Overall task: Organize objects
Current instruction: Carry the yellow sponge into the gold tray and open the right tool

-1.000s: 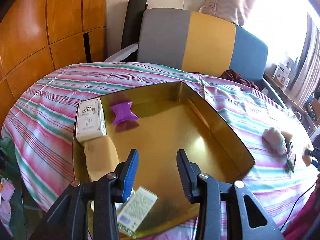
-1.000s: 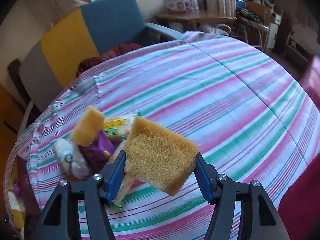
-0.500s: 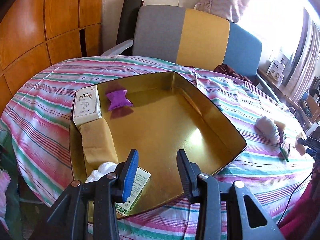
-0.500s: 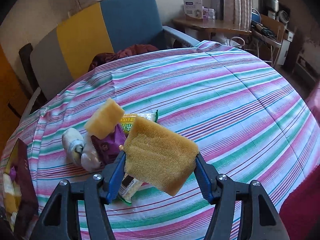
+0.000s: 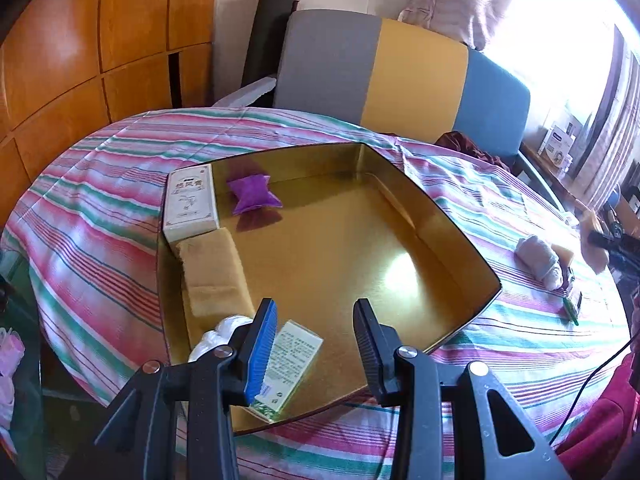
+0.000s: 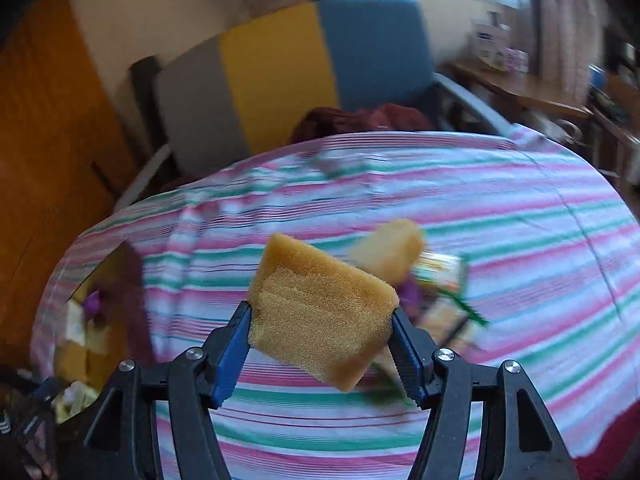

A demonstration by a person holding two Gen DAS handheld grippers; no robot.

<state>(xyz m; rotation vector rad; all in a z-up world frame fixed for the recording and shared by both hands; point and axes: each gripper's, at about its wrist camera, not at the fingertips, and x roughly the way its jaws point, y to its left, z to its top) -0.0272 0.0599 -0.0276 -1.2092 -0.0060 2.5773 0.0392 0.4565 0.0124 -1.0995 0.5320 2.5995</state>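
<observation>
My right gripper (image 6: 320, 346) is shut on a yellow sponge (image 6: 322, 312), carried above the striped tablecloth. Behind it lie a second sponge (image 6: 390, 248), a purple pouch (image 6: 410, 292) and a green-edged packet (image 6: 444, 272), all blurred. My left gripper (image 5: 314, 336) hovers over the near corner of the gold tray (image 5: 452, 248), jaws apart with nothing between them. In the tray sit a white box (image 5: 192, 202), a purple pouch (image 5: 254, 194), a yellow sponge (image 5: 214, 276), a green-printed carton (image 5: 290, 360) and a white wad (image 5: 220, 332). The tray (image 6: 132, 284) shows at the left of the right wrist view.
A rolled grey cloth (image 5: 538, 262), a sponge (image 5: 564, 254) and a packet (image 5: 572, 304) lie on the cloth right of the tray. A grey, yellow and blue armchair (image 5: 400, 80) stands behind the round table. Wooden cabinets (image 5: 100, 40) line the left wall.
My right gripper has swung left and upward with the sponge, rolling as it went; the tray has come into its view. My left gripper has drawn back a little from the tray.
</observation>
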